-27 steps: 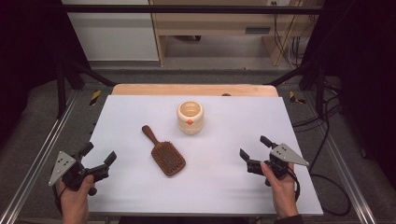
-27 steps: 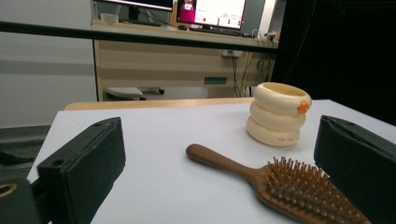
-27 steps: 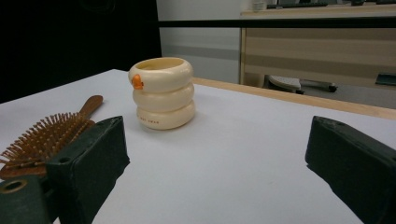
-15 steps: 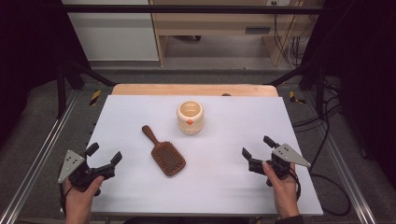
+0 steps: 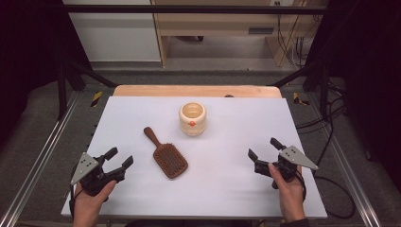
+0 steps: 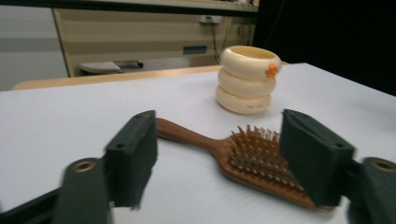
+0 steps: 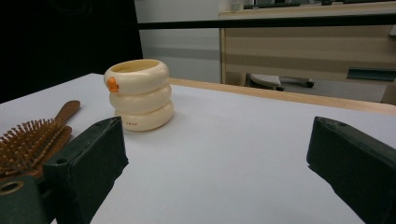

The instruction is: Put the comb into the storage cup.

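Observation:
A brown wooden hairbrush [image 5: 166,156] lies bristles up on the white table [image 5: 222,189], its handle pointing to the far left. Behind it stands a cream ribbed pot [image 5: 192,118] with an orange spot. My left gripper [image 5: 119,157] is held low at the front left, open, its jaws pointing at the brush with nothing between the pads. In the left gripper view the brush [image 6: 261,161] and the pot [image 6: 247,79] lie beyond the open jaws of that gripper [image 6: 219,140]. My right gripper [image 5: 263,148] hovers open at the front right. Its own view frames the pot [image 7: 140,95] and the brush [image 7: 32,140].
A wooden strip [image 5: 198,91] runs along the table's far edge. Metal frame rails [image 5: 42,156] flank both sides, and cables [image 5: 331,182] trail off the right. Wide bare tabletop separates the brush from the right gripper.
My left gripper has slid to the right, closer to the brush. The right gripper has hardly moved. Brush and pot stay in place.

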